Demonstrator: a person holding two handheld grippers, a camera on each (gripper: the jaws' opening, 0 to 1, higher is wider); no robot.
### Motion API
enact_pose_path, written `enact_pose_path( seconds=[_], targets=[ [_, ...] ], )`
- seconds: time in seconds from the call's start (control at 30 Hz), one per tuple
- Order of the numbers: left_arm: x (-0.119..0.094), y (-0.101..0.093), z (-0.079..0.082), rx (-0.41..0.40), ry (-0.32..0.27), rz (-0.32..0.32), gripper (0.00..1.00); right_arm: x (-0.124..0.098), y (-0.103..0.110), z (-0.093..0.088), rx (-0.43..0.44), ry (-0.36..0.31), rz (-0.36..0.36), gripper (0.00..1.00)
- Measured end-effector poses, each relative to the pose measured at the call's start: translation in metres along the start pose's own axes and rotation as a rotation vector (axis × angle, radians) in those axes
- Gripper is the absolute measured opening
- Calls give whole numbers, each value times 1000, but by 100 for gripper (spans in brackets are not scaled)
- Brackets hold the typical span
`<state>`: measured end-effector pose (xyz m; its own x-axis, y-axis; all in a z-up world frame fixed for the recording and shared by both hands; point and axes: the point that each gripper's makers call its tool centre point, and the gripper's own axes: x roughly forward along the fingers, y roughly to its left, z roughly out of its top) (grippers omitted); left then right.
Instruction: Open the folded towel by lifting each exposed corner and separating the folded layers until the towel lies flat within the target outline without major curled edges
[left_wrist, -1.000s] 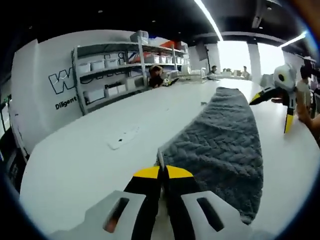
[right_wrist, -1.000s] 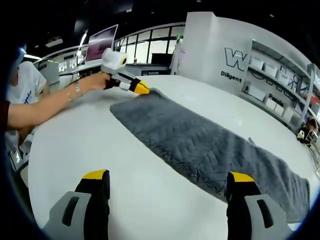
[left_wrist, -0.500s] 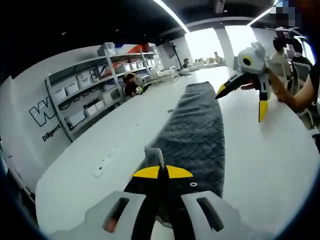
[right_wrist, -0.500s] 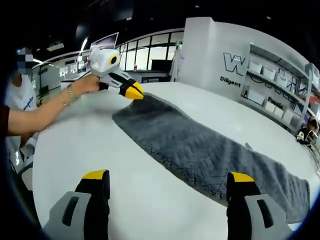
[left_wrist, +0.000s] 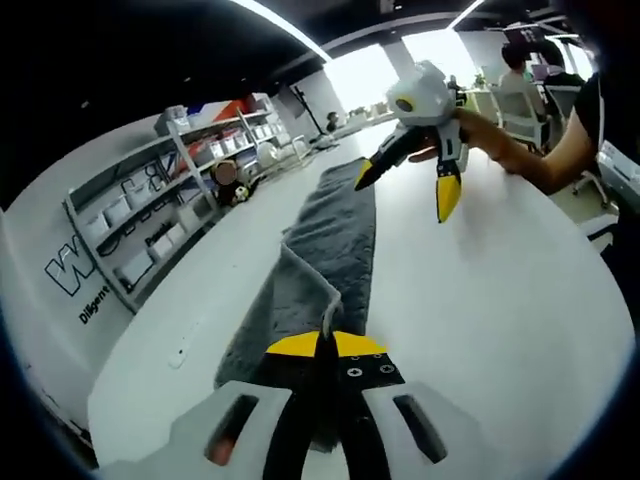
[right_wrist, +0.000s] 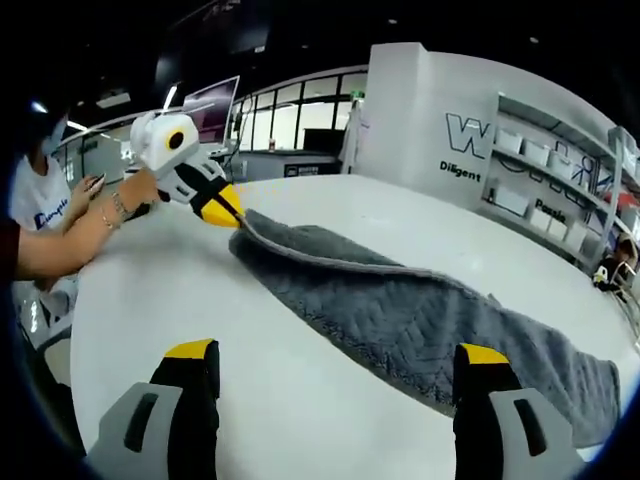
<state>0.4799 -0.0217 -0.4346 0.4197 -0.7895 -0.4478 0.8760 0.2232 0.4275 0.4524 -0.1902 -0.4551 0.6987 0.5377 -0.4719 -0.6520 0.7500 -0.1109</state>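
A long grey towel (left_wrist: 335, 225) lies folded lengthwise on the white table (left_wrist: 510, 300). My left gripper (left_wrist: 322, 345) is shut on the towel's near corner and holds it up off the table. In the right gripper view that left gripper (right_wrist: 232, 216) pinches the corner, and a raised fold runs from it along the towel (right_wrist: 430, 320). My right gripper (right_wrist: 335, 358) is open with nothing between its jaws, low over the table beside the towel's long edge. In the left gripper view the right gripper (left_wrist: 403, 196) hangs open above the towel's middle.
Grey shelves with white boxes (left_wrist: 140, 215) stand past the table, beside a white wall with dark lettering (right_wrist: 470, 125). A person's hand and forearm (right_wrist: 90, 220) hold the left gripper. A monitor (right_wrist: 205, 95) and people on chairs (left_wrist: 525, 85) are farther off.
My left gripper, still shut on the corner, has lifted it and drawn it back, so the top layer rises in a fold. The right gripper stays open beside the towel.
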Motion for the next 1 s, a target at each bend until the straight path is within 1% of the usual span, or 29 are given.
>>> enact_pose_path(
  seconds=[0.1, 0.23, 0.37, 0.5, 0.6, 0.73, 0.8, 0.9, 1.0],
  targets=[
    [-4, -12, 2, -7, -20, -18, 2, 0, 0, 0, 2, -2, 1, 99],
    [-3, -25, -7, 8, 11, -32, 2, -1, 0, 1, 0, -5, 4, 99],
    [-8, -45, -10, -3, 4, -62, 2, -2, 2, 1, -6, -5, 12, 99],
    [-10, -64, -16, 28, 36, -79, 2, -2, 3, 2, -6, -10, 15, 99],
    [-13, -80, -14, 32, 30, -108, 2, -3, 3, 3, -4, -14, 14, 99],
    [-17, -93, -11, 38, 24, -124, 2, -5, 2, 4, 3, -25, 13, 99],
    [-21, -96, -6, 25, 2, -118, 2, -6, 1, 4, 8, -29, 10, 99],
    [-29, -109, 3, -34, -61, -168, 2, -6, 1, 4, 13, -31, 10, 99],
    [-36, -116, 2, -23, -63, -188, 2, -7, 1, 5, 14, -36, 10, 99]
  ],
)
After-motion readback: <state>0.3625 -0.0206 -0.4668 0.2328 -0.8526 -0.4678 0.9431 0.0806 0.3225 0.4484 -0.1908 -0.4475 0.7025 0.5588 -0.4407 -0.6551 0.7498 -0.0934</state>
